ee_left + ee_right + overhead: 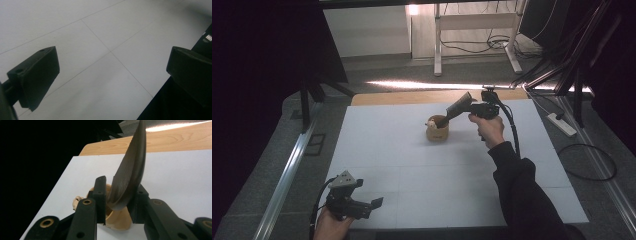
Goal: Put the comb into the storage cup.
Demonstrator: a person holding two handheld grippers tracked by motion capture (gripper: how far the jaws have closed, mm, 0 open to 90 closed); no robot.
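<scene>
Right gripper [117, 200] holds a dark ribbed blade [131, 170] over the wooden cup [437, 131]; a pale piece [431, 123] rests on the cup's rim. Left gripper [362, 202], jaws wide, hovers well apart over bare white surface [412, 175].

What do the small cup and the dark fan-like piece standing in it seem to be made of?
Cup: probably light wood or bamboo, with a matte tan surface. Fan-like piece: thin, curved, dark and finely ribbed, with a slight sheen; possibly a feather or textured plastic, but I cannot tell which.

A wooden cup [437, 131] stands on the white table [412, 170].
</scene>
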